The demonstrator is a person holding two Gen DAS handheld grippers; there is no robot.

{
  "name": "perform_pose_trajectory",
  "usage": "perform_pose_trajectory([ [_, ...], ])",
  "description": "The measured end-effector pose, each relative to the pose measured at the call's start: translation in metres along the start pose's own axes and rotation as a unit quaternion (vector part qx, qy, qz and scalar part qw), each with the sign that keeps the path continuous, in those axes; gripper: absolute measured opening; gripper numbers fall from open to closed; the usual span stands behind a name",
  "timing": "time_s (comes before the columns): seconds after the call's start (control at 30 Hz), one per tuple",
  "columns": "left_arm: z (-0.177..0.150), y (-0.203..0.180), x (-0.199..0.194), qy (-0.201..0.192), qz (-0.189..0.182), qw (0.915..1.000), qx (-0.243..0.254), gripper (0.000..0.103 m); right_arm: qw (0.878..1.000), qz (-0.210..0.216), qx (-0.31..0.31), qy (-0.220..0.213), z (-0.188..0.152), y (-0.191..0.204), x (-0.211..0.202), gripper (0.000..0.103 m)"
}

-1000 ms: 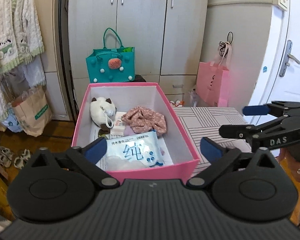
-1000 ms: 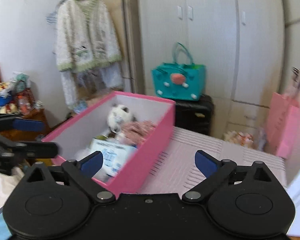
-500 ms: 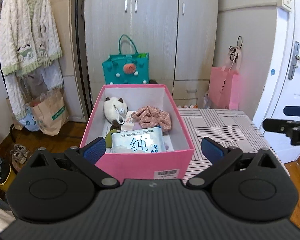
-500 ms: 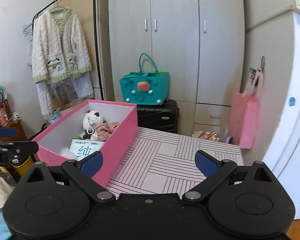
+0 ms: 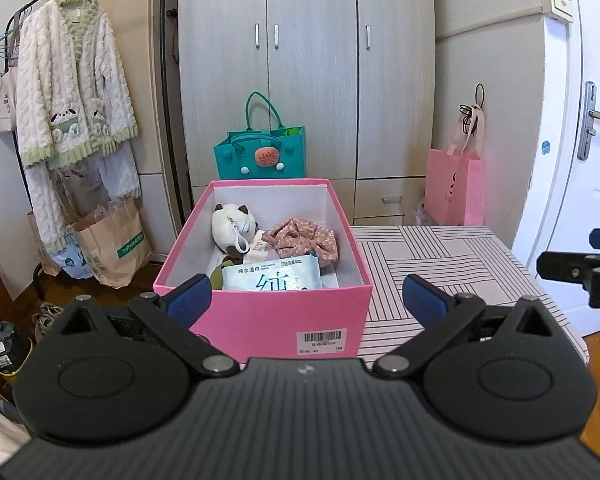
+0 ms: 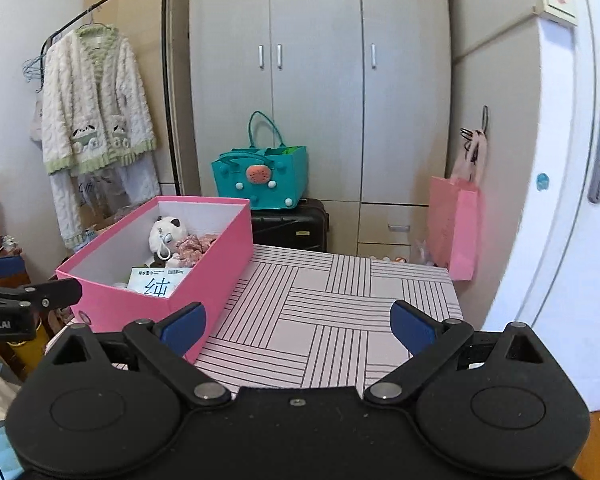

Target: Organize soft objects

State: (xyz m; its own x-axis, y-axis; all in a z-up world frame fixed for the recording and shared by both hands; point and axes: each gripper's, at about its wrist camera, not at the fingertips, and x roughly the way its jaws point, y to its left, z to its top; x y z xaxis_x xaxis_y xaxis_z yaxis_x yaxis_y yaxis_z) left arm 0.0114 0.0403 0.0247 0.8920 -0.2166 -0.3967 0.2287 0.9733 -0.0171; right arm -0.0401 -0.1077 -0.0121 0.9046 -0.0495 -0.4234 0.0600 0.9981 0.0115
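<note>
Bench [image 6: 340, 320]: top covered in a pale pink cloth printed with blocks of dark parallel lines, alternating direction. One item sits directly on it: a pink box [image 5: 284, 320], open-topped, white inside, placed at the bench's left edge with its long axis running away from the cameras. Barcode label on the near end wall. Remainder of the bench surface to the right of the box is bare cloth.

This is a home bedroom. A tall grey wood-grain wardrobe [image 5: 312, 68] fills the back wall; left of it a fluffy white-and-green cardigan [image 5: 70, 92] hangs on a black clothes rail [image 6: 100, 4], and right of it stands a white door [image 5: 584, 128].
</note>
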Motion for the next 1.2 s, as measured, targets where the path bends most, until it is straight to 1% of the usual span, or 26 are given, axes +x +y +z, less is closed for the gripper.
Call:
perform_pose_trajectory([
  [0.1, -0.003, -0.003, 0.0, -0.005, 0.009, 0.9999, 0.005, 0.103, 1.0, -0.002, 0.002, -0.004, -0.004, 0.002, -0.006, 0.1],
  [0.2, -0.007, -0.009, 0.001, -0.015, 0.031, 0.9993, 0.014, 0.103, 1.0, -0.013, -0.004, -0.009, -0.006, 0.006, -0.01, 0.1],
  [0.43, -0.013, -0.017, 0.003, -0.009, 0.018, 0.9996, 0.022, 0.103, 0.999, -0.03, -0.011, -0.011, -0.01, 0.01, -0.017, 0.1],
  [0.67, -0.017, -0.019, 0.002, -0.005, 0.012, 0.9998, 0.015, 0.103, 0.999, -0.043, -0.001, -0.008, -0.014, 0.012, -0.018, 0.1],
  [0.77, -0.018, -0.019, 0.004, 0.001, 0.009, 0.9999, 0.008, 0.103, 0.998, -0.054, 0.012, -0.005, -0.014, 0.011, -0.018, 0.1],
  [0.93, -0.02, -0.02, 0.005, 0.003, 0.018, 0.9998, 0.006, 0.103, 0.997, -0.07, 0.016, 0.0, -0.016, 0.012, -0.017, 0.101],
  [1.2, -0.02, -0.019, 0.005, 0.001, 0.02, 0.9998, 0.002, 0.103, 0.997, -0.075, 0.02, -0.002, -0.02, 0.012, -0.02, 0.101],
])
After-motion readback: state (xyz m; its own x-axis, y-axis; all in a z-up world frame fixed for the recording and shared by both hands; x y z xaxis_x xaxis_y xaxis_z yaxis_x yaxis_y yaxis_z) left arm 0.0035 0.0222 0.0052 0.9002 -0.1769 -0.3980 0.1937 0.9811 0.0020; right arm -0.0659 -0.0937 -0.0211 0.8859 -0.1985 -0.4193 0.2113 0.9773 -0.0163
